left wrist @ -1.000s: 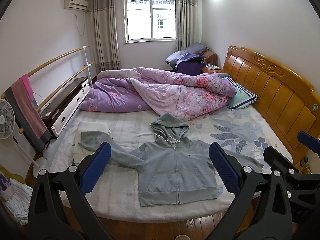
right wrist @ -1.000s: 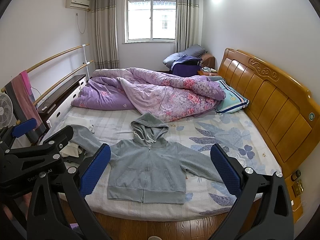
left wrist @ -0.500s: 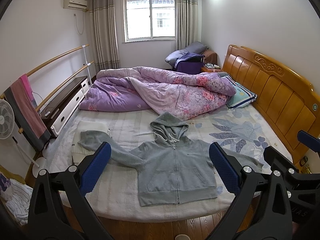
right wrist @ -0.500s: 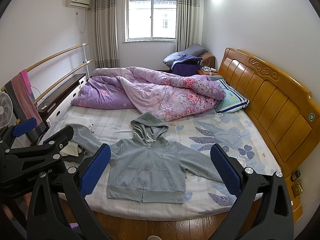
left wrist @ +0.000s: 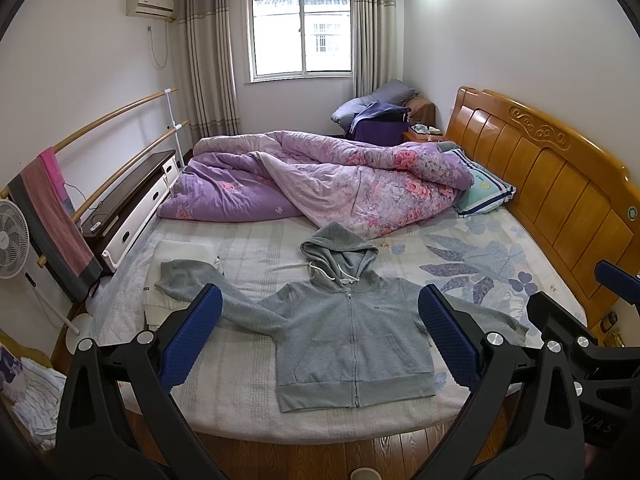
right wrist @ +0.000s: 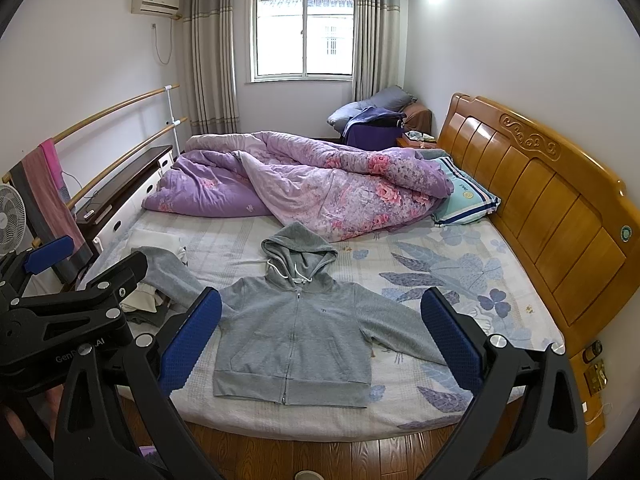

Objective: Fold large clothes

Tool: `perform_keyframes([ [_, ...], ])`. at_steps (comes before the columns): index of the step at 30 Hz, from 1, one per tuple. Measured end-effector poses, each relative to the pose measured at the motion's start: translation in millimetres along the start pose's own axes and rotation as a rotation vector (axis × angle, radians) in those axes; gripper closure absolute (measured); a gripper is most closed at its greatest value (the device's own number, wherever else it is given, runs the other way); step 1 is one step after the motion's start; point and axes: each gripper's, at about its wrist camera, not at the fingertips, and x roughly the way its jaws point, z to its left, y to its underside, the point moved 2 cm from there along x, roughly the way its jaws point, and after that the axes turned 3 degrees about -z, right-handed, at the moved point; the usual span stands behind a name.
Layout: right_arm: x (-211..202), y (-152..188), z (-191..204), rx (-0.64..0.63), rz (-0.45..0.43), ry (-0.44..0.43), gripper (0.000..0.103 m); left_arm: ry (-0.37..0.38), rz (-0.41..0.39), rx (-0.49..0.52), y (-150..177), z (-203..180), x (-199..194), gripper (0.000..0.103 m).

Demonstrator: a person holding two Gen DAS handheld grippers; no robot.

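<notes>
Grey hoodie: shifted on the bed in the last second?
No. The grey hoodie lies flat with its hood against the purple quilt, as before.

Left tongs (right wrist: 60,320) body reads "Gen", perhaps "AI"; letters partly hidden.

Matt grey cloth hoodie (left wrist: 352,332), glossy wood headboard (left wrist: 560,184).

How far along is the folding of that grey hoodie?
Barely begun. Done: the hoodie lies flat on the bed, zipped, sleeves spread. In hand: nothing; the left gripper and right gripper hover open over it. Left: every fold.
</notes>
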Motion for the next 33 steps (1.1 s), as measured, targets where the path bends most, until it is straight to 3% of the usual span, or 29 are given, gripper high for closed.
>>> perform_keyframes([
  [20, 2, 9, -2, -0.002, 0.016, -0.008, 0.007, -0.004, 0.026, -0.005, 3, -1, 18, 0.005],
  [33, 27, 5, -18, 0.0, 0.046, -0.025, 0.007, -0.01, 0.042, -0.002, 4, -3, 24, 0.005],
])
